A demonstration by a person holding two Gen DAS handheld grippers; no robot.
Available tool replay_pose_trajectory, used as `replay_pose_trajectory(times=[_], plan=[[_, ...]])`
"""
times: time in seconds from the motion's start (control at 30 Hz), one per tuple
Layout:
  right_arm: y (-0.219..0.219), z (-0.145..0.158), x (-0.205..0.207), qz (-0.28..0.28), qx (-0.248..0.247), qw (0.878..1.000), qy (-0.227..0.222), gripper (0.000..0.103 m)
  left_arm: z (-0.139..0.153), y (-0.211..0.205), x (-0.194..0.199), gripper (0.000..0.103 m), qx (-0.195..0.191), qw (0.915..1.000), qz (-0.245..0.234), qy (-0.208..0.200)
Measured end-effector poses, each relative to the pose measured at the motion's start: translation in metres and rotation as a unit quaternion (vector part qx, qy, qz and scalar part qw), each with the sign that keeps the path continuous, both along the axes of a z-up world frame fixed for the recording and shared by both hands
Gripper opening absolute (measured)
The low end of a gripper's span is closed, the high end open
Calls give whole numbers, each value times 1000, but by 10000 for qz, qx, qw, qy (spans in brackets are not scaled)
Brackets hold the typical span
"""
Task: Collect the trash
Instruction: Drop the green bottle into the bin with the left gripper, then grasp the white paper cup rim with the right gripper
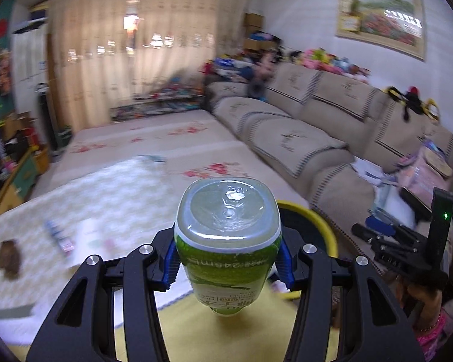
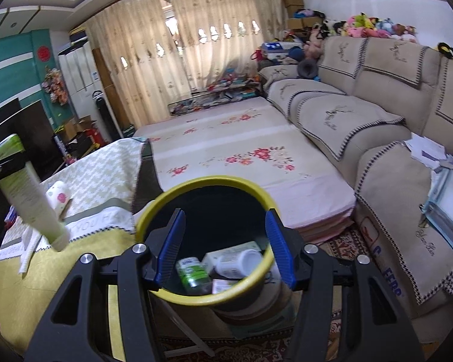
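A green-labelled plastic bottle sits between the blue pads of my left gripper, which is shut on it; its clear base faces away from the camera. Just behind it to the right shows the yellow rim of a black bin. In the right wrist view my right gripper hangs open over that bin, nothing between its fingers. Inside lie a small green bottle, a white bottle and a box. The held bottle appears at the far left. The right gripper also shows in the left wrist view, in a person's hand.
The bin stands beside a low table with a yellow mat and a white-green cloth. On it lie a tipped white cup, papers and a brown lump. A beige sofa runs along the right, a flowered mat ahead.
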State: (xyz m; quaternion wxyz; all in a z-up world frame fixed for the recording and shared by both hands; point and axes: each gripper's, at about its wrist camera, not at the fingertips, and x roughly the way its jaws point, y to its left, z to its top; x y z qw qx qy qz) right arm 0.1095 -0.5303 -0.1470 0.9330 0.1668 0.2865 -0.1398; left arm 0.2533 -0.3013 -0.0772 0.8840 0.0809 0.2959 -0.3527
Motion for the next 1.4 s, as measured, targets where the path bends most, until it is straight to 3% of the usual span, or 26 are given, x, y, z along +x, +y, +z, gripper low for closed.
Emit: replay_pose_trajectory(times=[0.1, 0.27, 0.4, 0.7, 0.9, 1.2, 1.4], plan=[[-12, -5, -5, -132, 54, 9999, 51, 53, -17, -48, 12, 51, -11, 9993, -323, 209], [-24, -10, -10, -213, 118, 9996, 114, 53, -45, -96, 26, 52, 145, 9989, -379, 223], [-26, -15, -12, -184, 152, 9996, 143, 53, -52, -98, 29, 70, 94, 9995, -208, 233], [-10, -20, -1, 131, 241, 9995, 182, 53, -8, -16, -3, 78, -148, 9993, 237, -248], [37, -19, 26, 796, 219, 9963, 255, 54, 9, 78, -35, 81, -341, 9934, 1005, -440], [142, 2, 77, 1964, 26, 9802, 261, 54, 6, 235, -72, 83, -304, 9649, 2526, -648], [215, 6, 117, 2500, -181, 9674, 371, 54, -9, 309, -76, 83, -433, 9523, 2978, -502]])
